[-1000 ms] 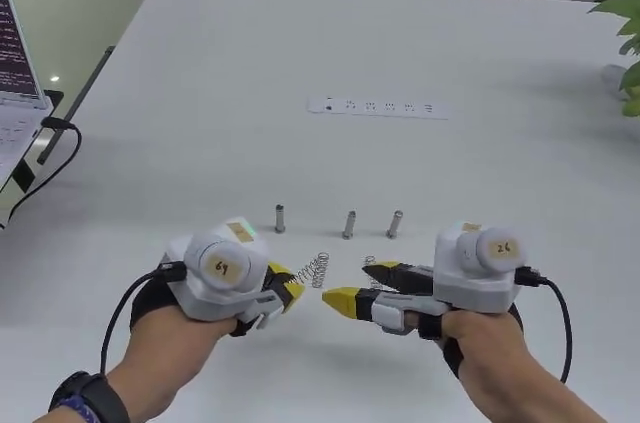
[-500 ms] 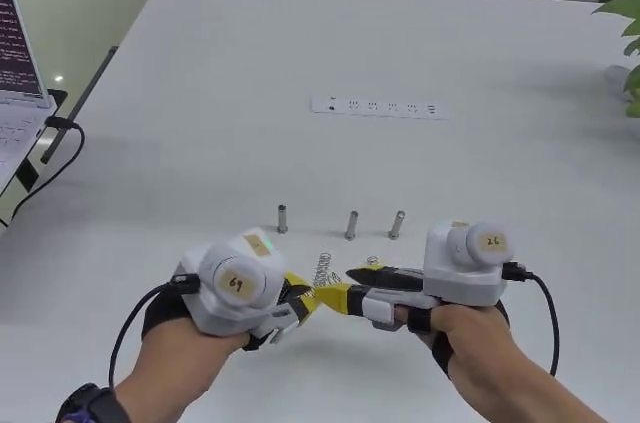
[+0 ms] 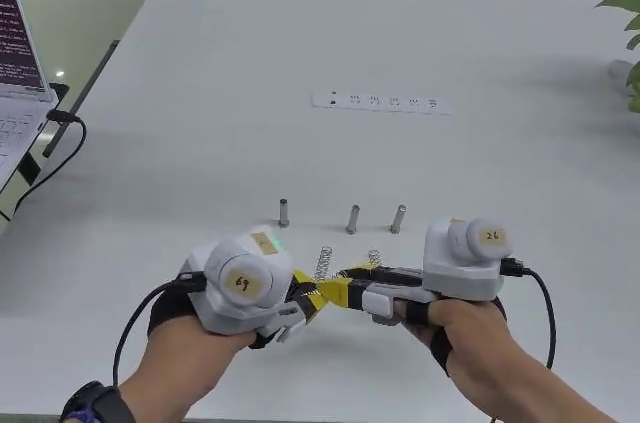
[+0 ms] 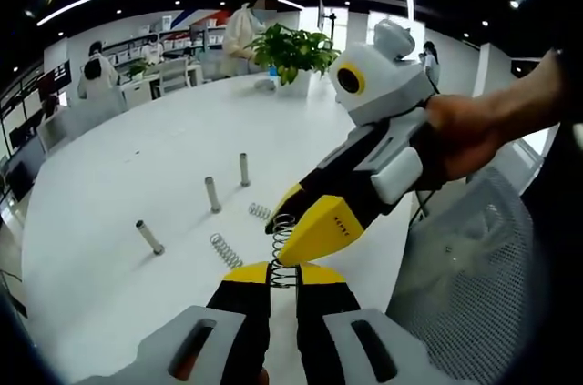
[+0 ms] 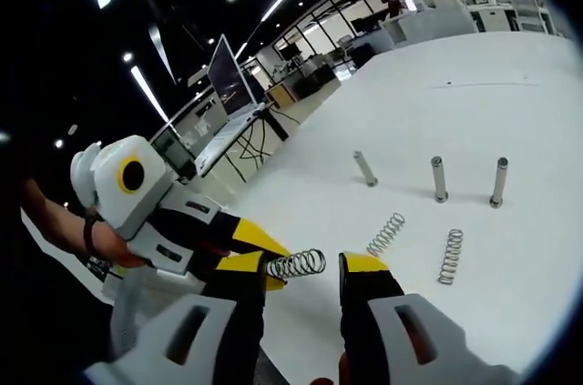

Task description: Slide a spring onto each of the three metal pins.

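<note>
left gripper (image 4: 283,268) fingers pinch a spring (image 4: 283,244) by one end; right gripper (image 5: 308,267) fingers stand open around its free end. probably light, bendy, prone to flick: hold the end coils gently.

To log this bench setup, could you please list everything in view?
Table: one, white, beneath everything.
Metal pins: three, silver, upright in a row on the table.
Loose springs: two, silver, lying on the table near the pins.
Held spring: one, silver, in the jaws of the left gripper.
Power strip: one, white, beyond the pins.
Laptop: one, dark screen, left edge.
Plant: one, green, right edge.
Left gripper: one, white with yellow-tipped jaws, shut on the held spring.
Right gripper: one, same colours, jaws open beside that spring.
</note>
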The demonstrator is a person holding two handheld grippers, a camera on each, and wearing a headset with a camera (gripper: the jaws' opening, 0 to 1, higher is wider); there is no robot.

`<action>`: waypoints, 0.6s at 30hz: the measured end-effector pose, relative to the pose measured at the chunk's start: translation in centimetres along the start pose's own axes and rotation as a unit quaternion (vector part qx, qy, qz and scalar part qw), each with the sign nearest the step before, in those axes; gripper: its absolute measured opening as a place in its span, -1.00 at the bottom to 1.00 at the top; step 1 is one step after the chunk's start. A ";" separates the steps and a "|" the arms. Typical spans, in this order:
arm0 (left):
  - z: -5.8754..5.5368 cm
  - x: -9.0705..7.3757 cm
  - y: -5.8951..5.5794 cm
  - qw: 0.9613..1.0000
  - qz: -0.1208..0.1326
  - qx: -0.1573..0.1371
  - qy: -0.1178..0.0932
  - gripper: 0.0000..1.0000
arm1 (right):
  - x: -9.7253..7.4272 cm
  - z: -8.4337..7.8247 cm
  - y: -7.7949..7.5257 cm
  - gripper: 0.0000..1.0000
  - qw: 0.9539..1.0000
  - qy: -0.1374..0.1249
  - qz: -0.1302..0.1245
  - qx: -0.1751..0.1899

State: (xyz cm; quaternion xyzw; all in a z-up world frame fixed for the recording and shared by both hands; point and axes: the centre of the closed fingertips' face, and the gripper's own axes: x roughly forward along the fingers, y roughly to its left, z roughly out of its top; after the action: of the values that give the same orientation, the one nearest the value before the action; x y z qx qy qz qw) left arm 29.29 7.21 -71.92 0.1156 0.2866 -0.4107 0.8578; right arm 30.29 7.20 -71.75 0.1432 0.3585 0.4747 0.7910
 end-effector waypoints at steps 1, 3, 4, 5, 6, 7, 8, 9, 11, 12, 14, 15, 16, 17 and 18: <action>0.0 0.0 0.0 1.000 0.000 -0.001 -0.001 -0.97 | 0.0 0.0 0.0 -0.43 1.000 0.000 0.000 0.000; 0.1 0.0 -0.1 1.000 0.000 -0.001 -0.003 -0.97 | -0.1 -0.1 0.1 -0.47 1.000 0.002 0.001 0.000; 0.1 0.0 -0.1 1.000 0.000 -0.001 -0.003 -0.97 | -0.1 -0.1 0.1 -0.49 1.000 0.003 0.001 0.001; 0.1 0.0 -0.2 1.000 0.000 0.000 -0.004 -0.97 | -0.1 -0.2 0.1 -0.50 1.000 0.003 0.002 0.000; 0.0 0.0 -0.2 1.000 0.000 0.001 -0.004 -0.97 | -0.1 -0.2 0.2 -0.52 1.000 0.003 0.002 -0.001; 0.0 0.0 -0.3 1.000 0.001 0.000 -0.005 -0.97 | -0.1 -0.1 0.3 -0.54 1.000 0.004 0.004 -0.001; 0.0 0.0 -0.4 1.000 0.001 -0.001 -0.005 -0.97 | -0.1 -0.1 0.3 -0.56 1.000 0.004 0.005 -0.001; 0.0 0.0 -0.4 1.000 0.001 -0.002 -0.006 -0.97 | -0.1 -0.1 0.4 -0.58 1.000 0.004 0.006 -0.002; -0.1 -0.1 -0.5 1.000 0.002 -0.002 -0.008 -0.97 | -0.2 -0.1 0.4 -0.60 1.000 0.004 0.006 -0.003; -0.1 -0.1 -0.5 1.000 0.002 -0.003 -0.009 -0.97 | -0.2 -0.1 0.4 -0.61 1.000 0.005 0.006 -0.002; -0.1 -0.1 -0.5 1.000 0.003 -0.004 -0.009 -0.97 | -0.2 -0.1 0.4 -0.63 1.000 0.006 0.005 -0.002; -0.2 -0.1 -0.5 1.000 0.003 -0.003 -0.010 -0.97 | -0.2 -0.2 0.4 -0.64 1.000 0.008 0.005 -0.001; -0.2 -0.2 -0.5 1.000 0.003 -0.003 -0.011 -0.97 | -0.3 -0.2 0.4 -0.65 1.000 0.008 0.006 -0.001; -0.2 -0.2 -0.6 1.000 0.003 -0.003 -0.012 -0.97 | -0.3 -0.1 0.5 -0.66 1.000 0.007 0.006 -0.001; -0.2 -0.2 -0.5 1.000 0.003 -0.003 -0.011 -0.97 | -0.3 -0.1 0.5 -0.67 1.000 0.006 0.007 0.000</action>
State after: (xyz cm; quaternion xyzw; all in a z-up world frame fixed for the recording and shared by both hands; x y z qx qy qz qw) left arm 28.67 7.11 -71.92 0.1096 0.2779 -0.4087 0.8624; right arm 29.81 7.21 -71.34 0.1423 0.3623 0.4813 0.7854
